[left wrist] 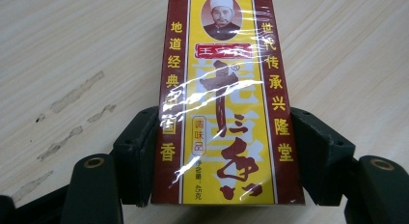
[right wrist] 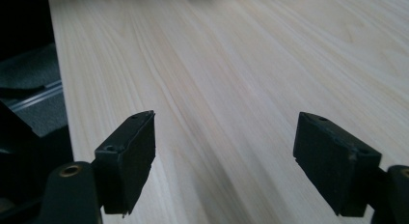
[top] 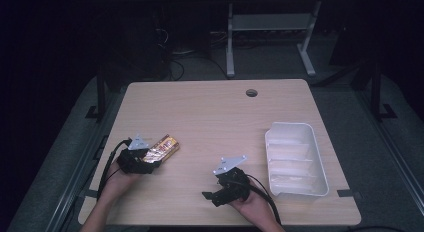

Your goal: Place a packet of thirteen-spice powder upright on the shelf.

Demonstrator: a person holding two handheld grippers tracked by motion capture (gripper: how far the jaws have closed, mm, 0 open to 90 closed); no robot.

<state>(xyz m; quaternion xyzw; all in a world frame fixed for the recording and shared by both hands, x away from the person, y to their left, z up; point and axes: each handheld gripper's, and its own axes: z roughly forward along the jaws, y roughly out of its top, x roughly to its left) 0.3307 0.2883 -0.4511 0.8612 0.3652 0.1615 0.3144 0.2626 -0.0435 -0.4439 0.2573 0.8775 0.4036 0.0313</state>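
Observation:
A flat red and yellow packet (top: 162, 148) wrapped in clear film lies on the wooden table (top: 215, 112) at the left. My left gripper (top: 150, 159) is shut on its near end. In the left gripper view both black pads press the long sides of the packet (left wrist: 224, 113), which bears Chinese print and a small portrait. My right gripper (top: 212, 194) hovers near the front edge, right of centre, pointing left. Its jaws (right wrist: 224, 156) stand wide open over bare wood with nothing between them.
A white plastic bin (top: 296, 157) with ribbed dividers stands at the table's right side. A round cable hole (top: 251, 92) sits near the far edge. Beyond the table are white desk legs (top: 230, 42) and cables on a dark floor.

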